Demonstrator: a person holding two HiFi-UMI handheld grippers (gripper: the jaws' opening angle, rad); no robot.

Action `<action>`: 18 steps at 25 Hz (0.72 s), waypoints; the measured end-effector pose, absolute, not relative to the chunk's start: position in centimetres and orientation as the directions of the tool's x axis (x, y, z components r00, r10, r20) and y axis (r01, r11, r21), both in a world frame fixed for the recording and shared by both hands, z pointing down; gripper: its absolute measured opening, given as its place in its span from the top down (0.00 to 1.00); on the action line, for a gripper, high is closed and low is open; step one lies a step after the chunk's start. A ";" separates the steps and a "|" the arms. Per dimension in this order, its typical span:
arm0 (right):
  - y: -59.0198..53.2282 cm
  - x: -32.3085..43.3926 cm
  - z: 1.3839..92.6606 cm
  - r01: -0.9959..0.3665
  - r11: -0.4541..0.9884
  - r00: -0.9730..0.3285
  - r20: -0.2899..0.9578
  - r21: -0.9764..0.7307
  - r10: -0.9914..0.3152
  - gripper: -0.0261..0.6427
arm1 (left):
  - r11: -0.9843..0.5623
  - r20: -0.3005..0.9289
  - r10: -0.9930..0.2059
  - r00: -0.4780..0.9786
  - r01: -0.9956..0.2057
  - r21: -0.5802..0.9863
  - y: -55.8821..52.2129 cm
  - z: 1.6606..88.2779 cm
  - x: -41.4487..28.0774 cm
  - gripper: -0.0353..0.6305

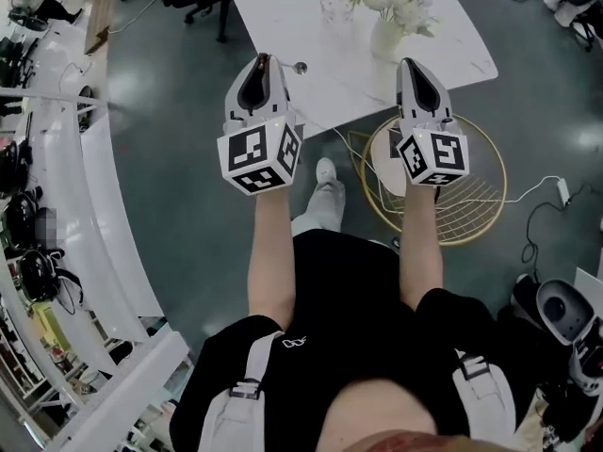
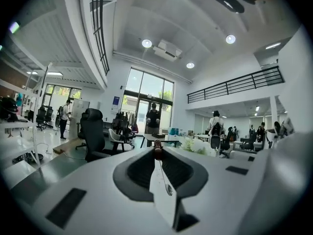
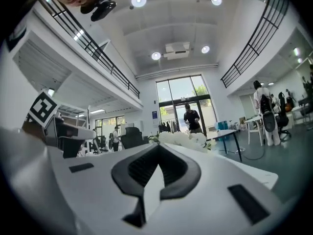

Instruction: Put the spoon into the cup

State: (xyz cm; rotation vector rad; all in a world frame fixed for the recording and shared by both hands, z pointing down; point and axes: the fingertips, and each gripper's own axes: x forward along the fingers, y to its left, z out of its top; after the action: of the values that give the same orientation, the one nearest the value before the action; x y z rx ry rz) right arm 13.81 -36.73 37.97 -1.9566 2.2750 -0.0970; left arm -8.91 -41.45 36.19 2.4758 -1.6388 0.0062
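Curved white counter (image 1: 85, 215) is seen left of left gripper (image 1: 261, 62) | left gripper is clamped on spoon (image 1: 299, 67), bowl jutting to its right over white marble table (image 1: 283, 12) | flower vase (image 1: 386, 38) is set ahead of right gripper (image 1: 407, 64), jaws closed together, nothing held | gold wire stand (image 1: 476, 210) is seen beneath it on grey floor (image 1: 188, 252)

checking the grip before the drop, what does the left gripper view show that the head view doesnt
Left gripper view only: the left tongs pinched shut on the spoon, an office chair, standing people. Head view only: the person's forearms, white table, gold wire stool. Both: the left tongs, the spoon, the white flowers.
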 end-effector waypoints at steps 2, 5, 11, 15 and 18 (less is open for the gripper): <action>-39.0 12.8 38.8 -0.980 0.165 -0.162 -0.037 -0.108 -0.986 0.95 | -0.385 0.120 -0.907 0.403 -0.910 0.152 -43.8 37.3 -8.9 0.86; -41.6 11.6 39.5 -0.982 0.165 -0.165 -0.017 -0.087 -0.986 0.95 | -0.393 0.163 -0.894 0.418 -0.905 0.166 -46.4 39.2 -9.2 0.86; -46.1 8.7 37.6 -0.980 0.200 -0.200 -0.017 -0.010 -0.980 0.95 | -0.365 0.209 -0.890 0.404 -0.908 0.204 -51.0 40.7 -10.5 0.86; -47.2 8.7 37.6 -0.981 0.194 -0.194 0.002 0.019 -0.981 0.95 | -0.364 0.213 -0.888 0.408 -0.906 0.215 -53.3 41.6 -10.2 0.86; -47.0 10.1 37.9 -0.985 0.166 -0.165 0.027 0.047 -0.986 0.95 | -0.377 0.221 -0.878 0.425 -0.898 0.229 -54.1 42.5 -9.4 0.86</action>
State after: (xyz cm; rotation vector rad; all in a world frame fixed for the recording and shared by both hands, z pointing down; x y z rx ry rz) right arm 10.10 -46.98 37.92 -2.0616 2.4375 0.0297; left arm -9.41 -54.07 42.47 2.3715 -1.5308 0.0898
